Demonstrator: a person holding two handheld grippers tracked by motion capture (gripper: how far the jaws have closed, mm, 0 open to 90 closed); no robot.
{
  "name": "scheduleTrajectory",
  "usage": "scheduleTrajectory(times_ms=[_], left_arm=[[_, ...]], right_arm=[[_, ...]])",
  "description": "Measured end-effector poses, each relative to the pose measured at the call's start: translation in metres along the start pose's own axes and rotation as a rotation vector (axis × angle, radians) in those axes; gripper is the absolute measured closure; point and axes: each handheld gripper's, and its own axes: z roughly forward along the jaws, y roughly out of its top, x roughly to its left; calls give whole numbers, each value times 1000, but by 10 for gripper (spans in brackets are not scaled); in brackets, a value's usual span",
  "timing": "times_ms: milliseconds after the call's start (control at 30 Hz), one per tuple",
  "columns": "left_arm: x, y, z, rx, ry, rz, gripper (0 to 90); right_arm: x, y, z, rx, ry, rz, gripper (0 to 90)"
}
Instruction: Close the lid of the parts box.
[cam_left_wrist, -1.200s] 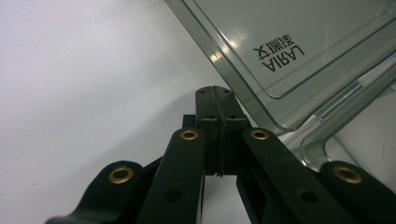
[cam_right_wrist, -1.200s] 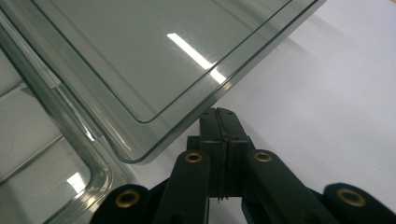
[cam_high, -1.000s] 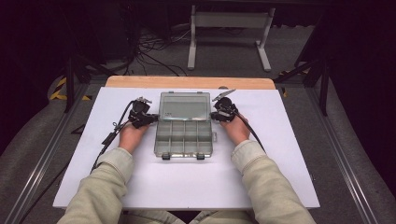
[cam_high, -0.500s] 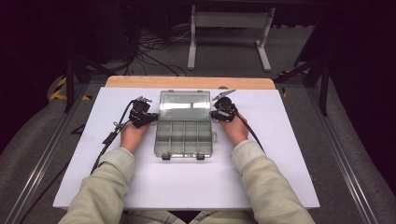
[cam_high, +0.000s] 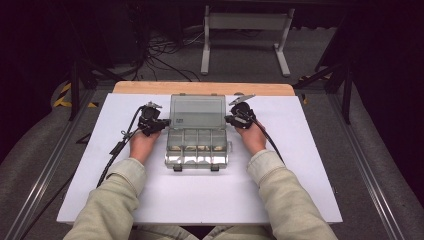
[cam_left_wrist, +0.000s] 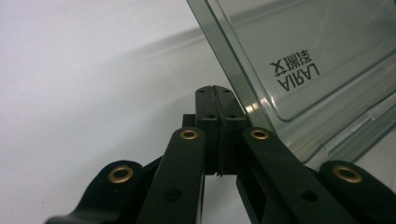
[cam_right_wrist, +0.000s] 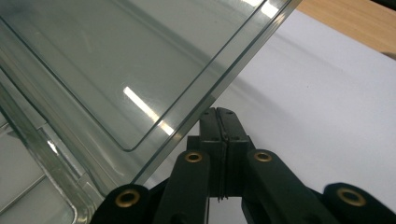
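**Clear box stands open between two closed grippers**

Dark floor with cables and a metal frame (cam_high: 246, 30) surrounds the table, whose white top (cam_high: 200, 195) has a strip of bare wood (cam_high: 202, 88) along its far edge. At the centre of the white surface sits a clear plastic box (cam_high: 197, 145) with its lid (cam_high: 196, 112) raised and leaning toward twelve o'clock. Small compartments divide the base, and two dark clasps hang at its near edge, at six o'clock.

At nine o'clock of the box, the left gripper (cam_high: 159, 123) rests just beside the lid's left edge; a hand (cam_high: 142, 145) in a pale sleeve holds it, and its cable (cam_high: 116, 150) trails back toward seven o'clock. In the left gripper view its jaws are pressed flat together with nothing between them, the lid's edge (cam_left_wrist: 233, 84) just to their right, printed lettering showing on the pane.

At three o'clock, the right gripper (cam_high: 231, 119) sits just beside the lid's right edge, held by the other hand (cam_high: 252, 139). In the right gripper view its jaws also meet with nothing gripped, and the lid's rim (cam_right_wrist: 219, 88) runs just beside their tips.
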Motion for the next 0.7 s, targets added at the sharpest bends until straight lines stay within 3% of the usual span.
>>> scheduleTrajectory(times_ms=[700], left_arm=[[-3,4,-10,-60,8,3,900]], right_arm=[[1,7,-13,-86,-13,-11,900]])
